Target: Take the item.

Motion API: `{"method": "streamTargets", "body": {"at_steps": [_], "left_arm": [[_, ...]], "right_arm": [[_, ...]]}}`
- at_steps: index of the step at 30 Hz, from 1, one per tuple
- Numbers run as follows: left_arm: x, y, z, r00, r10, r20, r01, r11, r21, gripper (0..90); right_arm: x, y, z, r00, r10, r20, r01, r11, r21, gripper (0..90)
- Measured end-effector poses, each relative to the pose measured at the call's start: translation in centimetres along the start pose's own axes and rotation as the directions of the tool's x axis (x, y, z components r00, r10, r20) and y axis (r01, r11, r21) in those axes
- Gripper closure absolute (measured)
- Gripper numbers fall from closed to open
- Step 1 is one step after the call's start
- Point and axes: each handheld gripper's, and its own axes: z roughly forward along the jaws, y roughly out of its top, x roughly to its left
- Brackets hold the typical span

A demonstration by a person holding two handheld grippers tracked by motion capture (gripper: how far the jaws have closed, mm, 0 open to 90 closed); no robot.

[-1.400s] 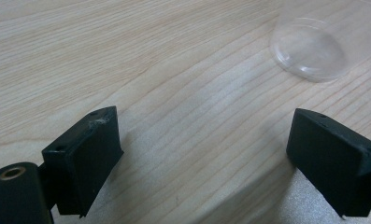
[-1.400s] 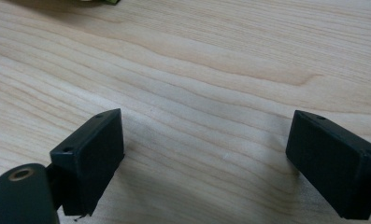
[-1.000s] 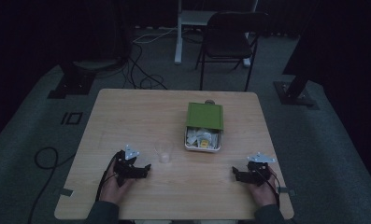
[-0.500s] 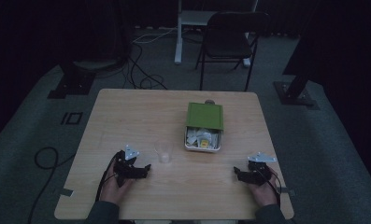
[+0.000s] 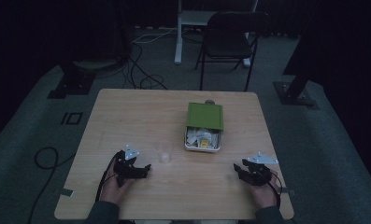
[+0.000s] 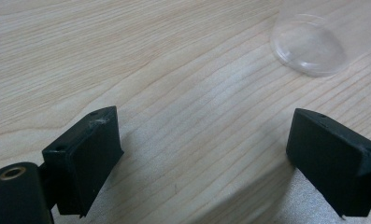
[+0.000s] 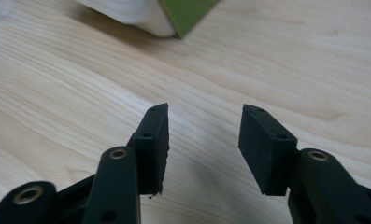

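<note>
Pale wooden table (image 5: 127,116) — right gripper (image 7: 204,135) has just been closing, jaws empty; left gripper (image 6: 202,149) gapes near clear plastic cup (image 5: 163,150), untouched.

Left gripper (image 5: 145,168) gapes wide; right gripper (image 5: 238,171) has been closing, empty.

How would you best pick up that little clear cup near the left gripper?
Probably by its side wall: the clear cup stands upright and round on the table, so the left gripper, jaws wide and nearest it, could come in level from its own side and close across the cup.
</note>
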Motion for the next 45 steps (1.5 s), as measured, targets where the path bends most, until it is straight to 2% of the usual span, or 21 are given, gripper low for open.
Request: {"method": "streamTargets", "body": {"at_steps": [6,11,20,29,38,40,45], "left_arm": [[0.0,0.0,0.0,1.0,0.0,0.0,0.0,1.0,0.0,10.9],[0.0,0.0,0.0,1.0,0.0,0.0,0.0,1.0,0.0,10.9],[0.0,0.0,0.0,1.0,0.0,0.0,0.0,1.0,0.001,10.9],[0.0,0.0,0.0,1.0,0.0,0.0,0.0,1.0,0.0,10.9],[0.0,0.0,0.0,1.0,0.0,0.0,0.0,1.0,0.0,10.9],[0.0,0.0,0.0,1.0,0.0,0.0,0.0,1.0,0.0,10.9],[0.0,0.0,0.0,1.0,0.0,0.0,0.0,1.0,0.0,10.9]], "right_arm": [[0.7,0.7,-0.7,0.9997,-0.011,-0.021,0.011,1.0,-0.021,57.8],[1.4,1.3,-0.7,0.9991,-0.02,-0.037,0.02,1.0,-0.017,57.6],[2.4,2.1,-0.4,0.9966,-0.06,-0.057,0.059,0.998,-0.019,59.5],[2.9,2.8,0.1,0.9947,-0.071,-0.074,0.069,0.997,-0.033,58.4],[3.6,3.4,0.5,0.9898,-0.112,-0.088,0.108,0.993,-0.051,57.2],[4.0,3.7,0.7,0.9866,-0.132,-0.096,0.126,0.99,-0.057,56.8],[4.5,4.1,1.0,0.9841,-0.141,-0.108,0.135,0.989,-0.065,56.4]]}}
